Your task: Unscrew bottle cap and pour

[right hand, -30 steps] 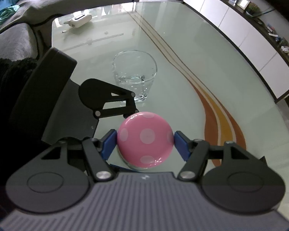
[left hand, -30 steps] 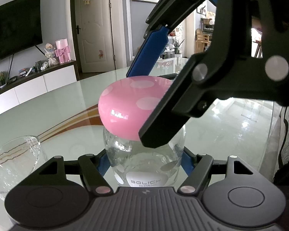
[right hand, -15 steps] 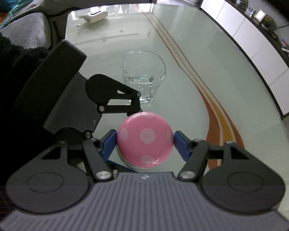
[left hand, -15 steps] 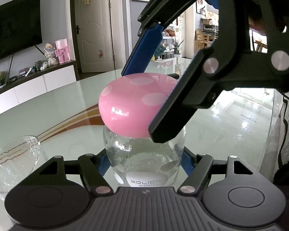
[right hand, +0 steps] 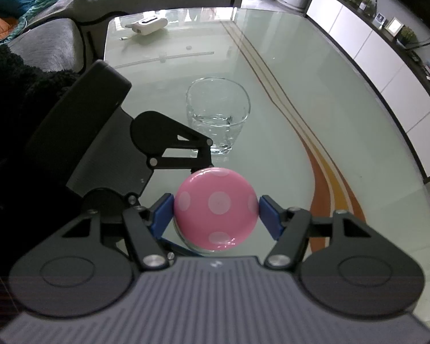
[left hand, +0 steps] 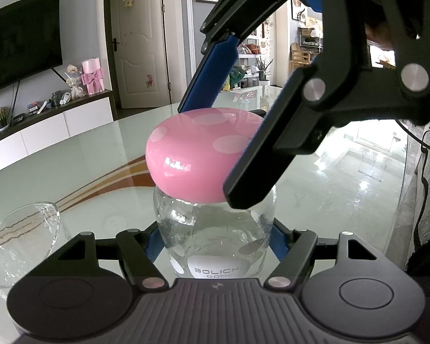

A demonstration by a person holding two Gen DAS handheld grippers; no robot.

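Observation:
A clear glass bottle (left hand: 215, 229) with a white label stands on the glass table, topped by a round pink cap with pale dots (left hand: 197, 154). My left gripper (left hand: 215, 240) is shut on the bottle's body from the side. My right gripper (right hand: 216, 215) comes down from above and is shut on the pink cap (right hand: 216, 209); it also shows in the left wrist view (left hand: 232, 132). A clear drinking glass (right hand: 218, 117) with a little water stands on the table just beyond the bottle; it also shows at the lower left of the left wrist view (left hand: 20, 243).
The glass table (right hand: 301, 91) has an orange and brown curved stripe. A white device (right hand: 147, 25) lies at its far end near a grey sofa (right hand: 51, 40). A white low cabinet (left hand: 57, 126) and a wall TV stand beyond the table.
My right gripper has turned on the pink cap, so its body and the scene in its view have rotated. The left gripper and the bottle have stayed still.

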